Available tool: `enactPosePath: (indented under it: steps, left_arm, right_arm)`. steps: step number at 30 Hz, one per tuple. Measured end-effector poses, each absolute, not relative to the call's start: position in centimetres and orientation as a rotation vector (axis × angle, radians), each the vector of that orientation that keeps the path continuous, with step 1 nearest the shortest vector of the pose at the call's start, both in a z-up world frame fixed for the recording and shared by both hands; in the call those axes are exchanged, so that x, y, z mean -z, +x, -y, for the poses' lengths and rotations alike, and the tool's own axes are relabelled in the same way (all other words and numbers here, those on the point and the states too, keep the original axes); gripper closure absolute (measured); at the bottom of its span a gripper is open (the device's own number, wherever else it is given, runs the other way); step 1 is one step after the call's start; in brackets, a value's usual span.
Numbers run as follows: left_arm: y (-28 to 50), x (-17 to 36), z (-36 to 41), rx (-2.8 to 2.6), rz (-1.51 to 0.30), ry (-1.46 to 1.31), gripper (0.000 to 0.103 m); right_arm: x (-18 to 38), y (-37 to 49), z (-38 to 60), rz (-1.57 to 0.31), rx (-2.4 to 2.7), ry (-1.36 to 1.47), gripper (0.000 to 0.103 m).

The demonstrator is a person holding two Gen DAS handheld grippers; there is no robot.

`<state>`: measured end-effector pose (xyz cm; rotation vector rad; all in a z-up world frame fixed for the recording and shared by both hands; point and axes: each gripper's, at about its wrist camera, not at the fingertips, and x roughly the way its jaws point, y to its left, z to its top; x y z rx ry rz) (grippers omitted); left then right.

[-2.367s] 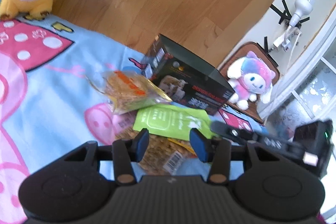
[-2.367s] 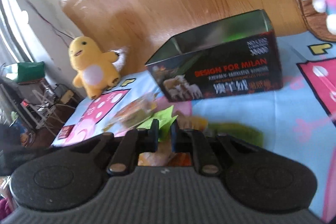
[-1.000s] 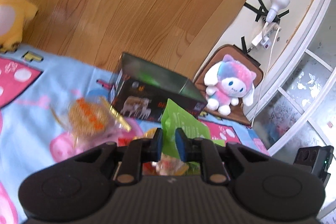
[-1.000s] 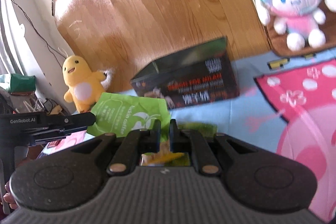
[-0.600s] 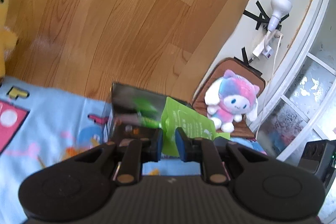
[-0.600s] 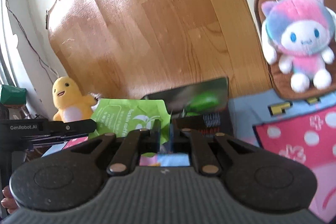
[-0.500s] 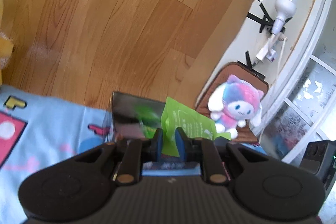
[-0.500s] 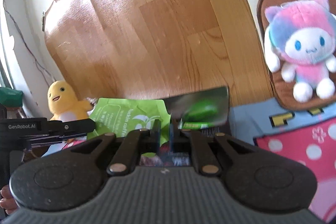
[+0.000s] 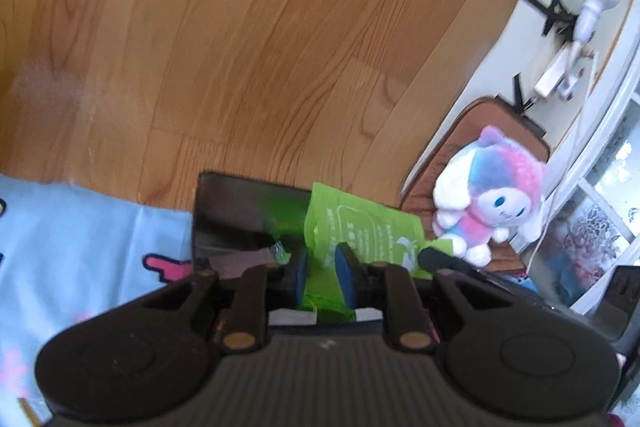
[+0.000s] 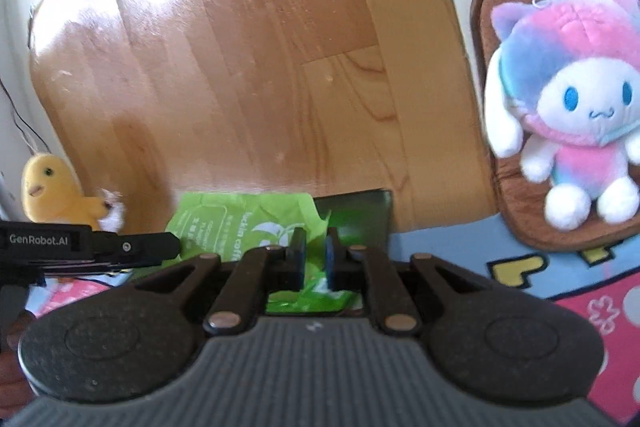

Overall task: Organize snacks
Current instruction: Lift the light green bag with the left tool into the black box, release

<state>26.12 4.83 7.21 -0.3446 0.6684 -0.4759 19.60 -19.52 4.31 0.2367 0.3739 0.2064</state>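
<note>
A bright green snack pouch (image 9: pixel 360 227) hangs upright over the open dark box (image 9: pixel 240 211) on the mat. My left gripper (image 9: pixel 322 267) has the pouch's lower edge between its blue pads, and its jaws are opening slightly. In the right wrist view the same green pouch (image 10: pixel 224 223) is crumpled in front of the box (image 10: pixel 356 215). My right gripper (image 10: pixel 313 255) has the pouch's other end between its pads, and its jaws are opening too. The left gripper's black finger (image 10: pixel 120 247) reaches in from the left there. The inside of the box is mostly hidden.
A pink and blue plush (image 10: pixel 568 115) sits on a brown cushion (image 10: pixel 500 219) to the right of the box. A yellow plush (image 10: pixel 48 191) stands at the far left. The blue and pink mat (image 9: pixel 80 235) lies under everything, with a wooden panel (image 9: pixel 280 47) behind.
Both grippers carried the green pouch up from the snack pile and forward to above the box. The gaps between both pairs of pads have widened a little.
</note>
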Motion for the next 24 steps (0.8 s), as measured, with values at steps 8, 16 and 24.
enactPosePath:
  steps: [8,16,24]
  left_arm:
    - [25.4,-7.0,-3.5,0.473,-0.678,-0.298,0.079]
    - [18.4,-10.0,-6.1,0.526,-0.582,-0.316,0.077]
    - [10.6,-7.3,-12.8,0.371,-0.595,-0.363,0.073]
  right_arm:
    - [-4.7,17.3,18.6,-0.281,-0.161,0.145,0.056]
    - [-4.5,12.7,18.7,-0.34,-0.308,0.205,0.056]
    - [-2.7,10.6,16.4,-0.494,-0.455,0.25,0.056]
